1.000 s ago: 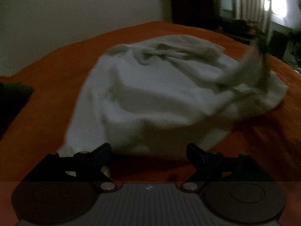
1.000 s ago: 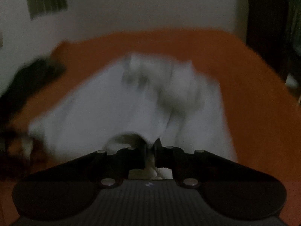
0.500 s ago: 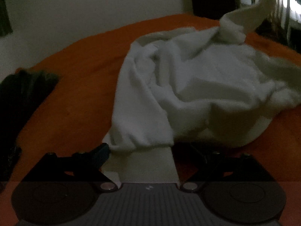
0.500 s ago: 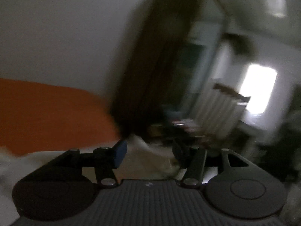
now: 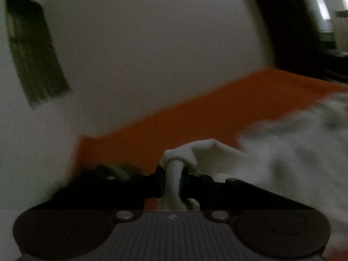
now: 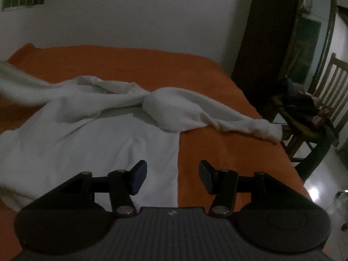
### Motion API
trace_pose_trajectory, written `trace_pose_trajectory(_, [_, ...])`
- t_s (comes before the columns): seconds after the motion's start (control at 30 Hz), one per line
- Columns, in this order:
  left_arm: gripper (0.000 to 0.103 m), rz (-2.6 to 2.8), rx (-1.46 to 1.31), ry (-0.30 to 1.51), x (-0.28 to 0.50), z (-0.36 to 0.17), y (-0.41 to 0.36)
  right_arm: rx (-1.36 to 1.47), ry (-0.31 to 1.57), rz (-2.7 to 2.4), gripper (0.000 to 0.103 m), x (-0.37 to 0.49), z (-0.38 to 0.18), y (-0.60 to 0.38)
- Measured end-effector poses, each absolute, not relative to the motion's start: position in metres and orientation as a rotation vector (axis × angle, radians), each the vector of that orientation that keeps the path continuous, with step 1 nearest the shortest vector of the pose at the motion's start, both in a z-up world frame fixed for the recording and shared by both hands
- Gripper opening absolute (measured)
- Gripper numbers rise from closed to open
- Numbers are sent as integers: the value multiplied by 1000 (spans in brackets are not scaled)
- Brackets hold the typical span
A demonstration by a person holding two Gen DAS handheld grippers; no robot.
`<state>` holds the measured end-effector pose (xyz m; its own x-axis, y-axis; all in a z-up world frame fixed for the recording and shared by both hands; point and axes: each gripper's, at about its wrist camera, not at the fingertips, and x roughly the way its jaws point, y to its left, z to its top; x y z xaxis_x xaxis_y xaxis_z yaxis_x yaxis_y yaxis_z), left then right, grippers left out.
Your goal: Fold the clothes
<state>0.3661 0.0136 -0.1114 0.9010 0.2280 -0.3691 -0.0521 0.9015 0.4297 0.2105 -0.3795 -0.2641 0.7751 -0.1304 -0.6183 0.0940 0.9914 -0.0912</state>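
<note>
A dim bedroom with a pale wall and a bed point(image 6: 134, 65) covered in an orange sheet. A white sweatshirt point(image 6: 91, 139) lies crumpled across the bed's left and middle. One sleeve point(image 6: 228, 115) stretches toward the bed's right edge, its cuff at that edge. The left gripper point(image 5: 173, 179) is closed tight on a bunched white fold of the garment. The right gripper point(image 6: 173, 177) hovers with its jaws spread wide over the sweatshirt's right-hand edge, gripping nothing. A wooden chair point(image 6: 322, 100) stands right of the bed.
</note>
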Motion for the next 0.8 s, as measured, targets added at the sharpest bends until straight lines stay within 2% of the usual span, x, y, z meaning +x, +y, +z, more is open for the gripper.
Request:
trace_pose_trajectory(0.1, [11,334,434,361,448,-63,35,-23,696,-122,52,207,-271,-382])
trace_pose_trajectory(0.17, [18,493,403,412,512,-48,51,-1,710,-122,51,204,-276,-384])
trace_pose_trajectory(0.2, [35,585,320,443,528,-40,56,10,718,-122,51,203,-278,-385])
trace_pose_trajectory(0.23, [60,676,221,468,539,-32,61,21,725,-122,51,201,-280,-385])
trace_pose_trajectory(0.27, [71,674,110,451,535,-28,62,32,733,-122,51,200,-283,-386])
trace_pose_trajectory(0.3, [90,647,-4,422,526,-25,63,43,740,-122,51,199,-285,-387])
trace_pose_trajectory(0.4, [91,236,4,434,473,-55,37,76,762,-122,52,195,-292,-390])
trace_pose_trajectory(0.57, [91,-184,211,511,318,-149,-16,109,788,-78,51,178,-301,-399])
trace_pose_trajectory(0.77, [92,-423,165,671,170,-229,-35,131,810,7,52,151,-309,-413])
trace_pose_trajectory(0.8, [95,-426,167,678,160,-236,-35,135,813,22,52,146,-311,-416])
